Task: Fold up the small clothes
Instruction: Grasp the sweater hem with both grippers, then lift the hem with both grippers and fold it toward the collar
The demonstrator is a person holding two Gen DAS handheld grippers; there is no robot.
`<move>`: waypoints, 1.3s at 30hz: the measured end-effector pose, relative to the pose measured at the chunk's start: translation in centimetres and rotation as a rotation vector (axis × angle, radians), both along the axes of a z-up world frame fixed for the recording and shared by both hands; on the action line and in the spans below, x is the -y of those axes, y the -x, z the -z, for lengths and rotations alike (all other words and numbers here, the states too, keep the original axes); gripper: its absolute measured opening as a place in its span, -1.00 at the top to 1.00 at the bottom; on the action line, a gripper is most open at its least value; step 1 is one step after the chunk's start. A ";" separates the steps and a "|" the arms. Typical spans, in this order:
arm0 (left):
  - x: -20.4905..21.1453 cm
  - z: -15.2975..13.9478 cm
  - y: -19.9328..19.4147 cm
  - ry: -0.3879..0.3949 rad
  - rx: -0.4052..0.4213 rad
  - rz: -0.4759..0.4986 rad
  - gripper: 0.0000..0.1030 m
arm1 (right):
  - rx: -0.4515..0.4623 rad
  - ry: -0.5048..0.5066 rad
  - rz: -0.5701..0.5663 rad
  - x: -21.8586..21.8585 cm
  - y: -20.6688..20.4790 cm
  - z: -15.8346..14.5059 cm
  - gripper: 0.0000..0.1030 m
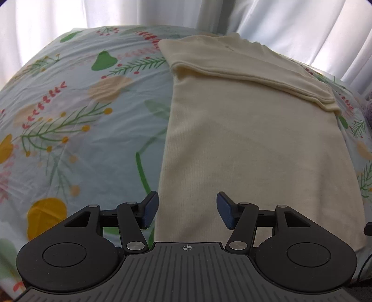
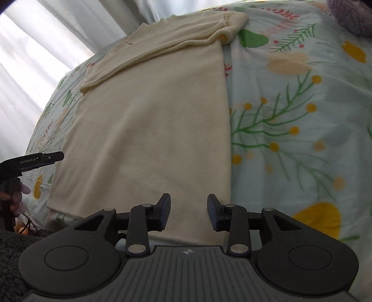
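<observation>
A cream knit garment (image 1: pixel 251 144) lies flat on the flowered bed sheet (image 1: pixel 76 130), folded into a long rectangle with a sleeve laid across its far end. My left gripper (image 1: pixel 187 210) hovers over the garment's near left edge, jaws apart, nothing between the blue pads. In the right wrist view the same garment (image 2: pixel 151 130) fills the middle. My right gripper (image 2: pixel 188 212) hangs over its near right part, jaws apart and empty. The left gripper's body (image 2: pixel 34 160) shows at the left edge of that view, held by a hand.
White curtains (image 1: pixel 302 27) hang behind the bed. A purple fuzzy object (image 2: pixel 348 16) sits at the far right on the sheet (image 2: pixel 302 116). A dark knit sleeve (image 2: pixel 9 267) and a thin cable (image 2: pixel 29 226) show at the lower left of the right wrist view.
</observation>
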State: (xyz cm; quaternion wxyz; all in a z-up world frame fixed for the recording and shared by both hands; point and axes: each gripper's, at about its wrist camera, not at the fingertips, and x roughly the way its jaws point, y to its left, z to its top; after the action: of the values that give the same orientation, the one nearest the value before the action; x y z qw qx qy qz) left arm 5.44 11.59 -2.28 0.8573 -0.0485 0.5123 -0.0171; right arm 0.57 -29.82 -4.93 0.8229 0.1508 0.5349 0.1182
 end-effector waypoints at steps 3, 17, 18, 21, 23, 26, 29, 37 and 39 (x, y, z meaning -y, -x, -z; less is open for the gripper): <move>-0.5 0.1 0.9 0.007 -0.026 -0.019 -0.18 | 0.015 -0.009 0.013 0.9 0.4 -0.1 0.30; -3.3 0.7 3.7 0.194 -0.148 -0.009 0.54 | -0.064 -0.165 0.065 3.1 1.0 2.0 0.30; -3.3 0.9 3.8 0.213 -0.161 -0.004 0.64 | -0.062 -0.163 0.062 3.0 0.9 2.0 0.30; -3.4 1.2 3.7 0.203 -0.173 0.016 0.79 | -0.060 -0.173 0.056 3.0 0.9 2.2 0.39; -3.6 1.3 3.6 0.227 -0.169 0.012 0.81 | -0.068 -0.168 0.054 2.8 0.8 2.3 0.61; -3.8 1.0 3.5 0.272 -0.147 0.025 0.84 | -0.064 -0.155 0.041 2.5 0.7 2.3 0.86; -4.1 -0.1 3.1 0.309 -0.090 0.020 0.84 | -0.040 -0.189 0.045 2.2 0.5 1.7 0.88; -4.1 -5.0 -2.6 0.437 0.165 -0.015 0.84 | 0.122 -0.320 0.137 3.2 -3.8 -1.1 0.89; -3.9 -5.5 -4.9 0.424 0.214 -0.021 0.84 | 0.163 -0.304 0.151 3.1 -5.8 -1.7 0.90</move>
State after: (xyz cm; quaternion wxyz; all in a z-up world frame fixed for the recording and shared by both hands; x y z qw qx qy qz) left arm 10.33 15.49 3.23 0.8774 -0.2305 0.4032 -0.1204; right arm 6.40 -32.91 -3.25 0.8377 0.3031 0.4297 0.1472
